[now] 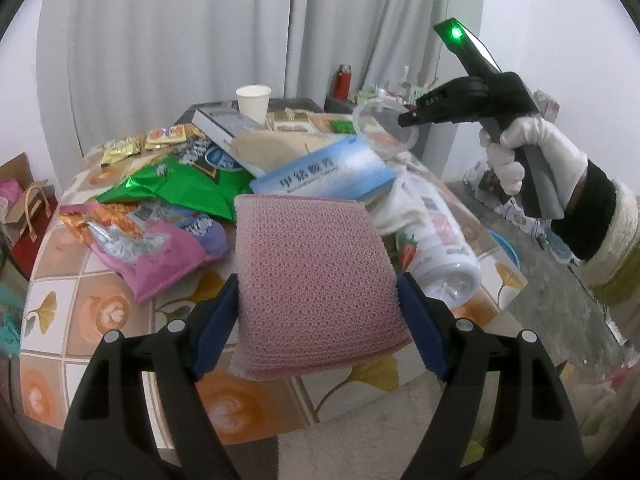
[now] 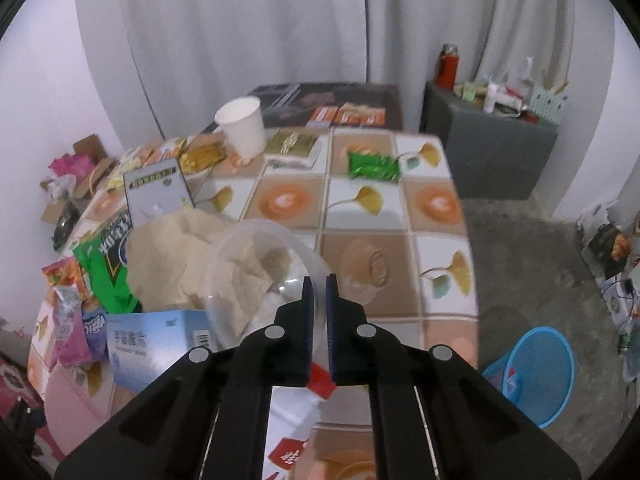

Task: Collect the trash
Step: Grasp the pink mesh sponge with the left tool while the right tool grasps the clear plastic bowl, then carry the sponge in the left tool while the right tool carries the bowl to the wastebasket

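Clear plastic is what the right gripper (image 2: 319, 286) is pinching: its jaws are pressed nearly together on the rim of a transparent round container (image 2: 262, 276), which is hanging tilted above the table (image 2: 444, 216), over the crumpled beige paper (image 2: 168, 252). Seen from the left wrist, the same container (image 1: 386, 130) is sitting in the tip of the right gripper (image 1: 406, 118), and a white-gloved hand (image 1: 532, 148) is squeezing the handle, with a green light showing on top of the tool.

Pink mesh sponge (image 1: 316, 280) is being held by the left gripper (image 1: 320, 312); the blue pads (image 1: 218, 320) are standing wide apart and pressing on its two side edges, keeping it raised above the near edge of the table.

On the tiled-pattern tabletop, litter is lying in a heap: a blue medicine box (image 1: 324, 172) just beyond the sponge, a white bottle (image 1: 444, 248) lying on its side to the right of it, a green foil bag (image 1: 180, 188) and a pink snack bag (image 1: 152, 248) to the left. A white paper cup (image 2: 242, 126) is standing upright toward the far side, and a small green packet (image 2: 374, 166) is lying apart on bare tiles. A blue mesh bin (image 2: 532, 372) is standing on the floor to the right of the table.
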Demonstrator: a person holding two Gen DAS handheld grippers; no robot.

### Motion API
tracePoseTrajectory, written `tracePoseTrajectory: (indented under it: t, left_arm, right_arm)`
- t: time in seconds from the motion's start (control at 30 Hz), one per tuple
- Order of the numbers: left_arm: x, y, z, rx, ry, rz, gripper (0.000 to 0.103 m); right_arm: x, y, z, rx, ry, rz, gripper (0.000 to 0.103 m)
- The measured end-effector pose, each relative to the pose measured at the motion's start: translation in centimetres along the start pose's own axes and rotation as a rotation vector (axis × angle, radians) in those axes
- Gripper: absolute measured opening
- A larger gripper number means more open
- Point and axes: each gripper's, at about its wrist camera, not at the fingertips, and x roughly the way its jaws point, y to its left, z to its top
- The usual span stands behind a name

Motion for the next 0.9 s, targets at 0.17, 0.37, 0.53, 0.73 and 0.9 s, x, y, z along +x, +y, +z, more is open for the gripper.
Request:
tracePoseTrajectory:
  t: [0.17, 0.37, 0.53, 0.73, 0.9]
  left_arm:
    - [-1.3, -0.4, 0.6, -0.021, -0.042, -0.011, 0.074]
    - [-3.1, -1.0, 1.9, -0.021, -0.097, -0.023, 0.074]
    - [-4.1, -2.7, 3.4, -0.003, -0.130, -0.064, 0.074]
    - [-3.2, -6.6, 7.0, 0.030, -0.135, -0.189, 0.074]
    - [-0.3, -11.5, 11.5, 0.073, -0.076, -0.348, 0.074]
  right_arm:
    - [-2.3, -1.4, 0.3, 0.055, -0.047, 0.058, 0.006]
    - [-6.2, -3.6, -0.5, 0.115, -0.100, 0.128, 0.006]
    - [-10.0, -6.7, -2.1, 0.167, -0.142, 0.129, 0.006]
    - [-15.5, -12.9, -5.4, 0.256, -0.204, 0.038, 0.006]
    - [-19.4, -20.1, -9.8, 0.388, -0.231, -0.079, 0.006]
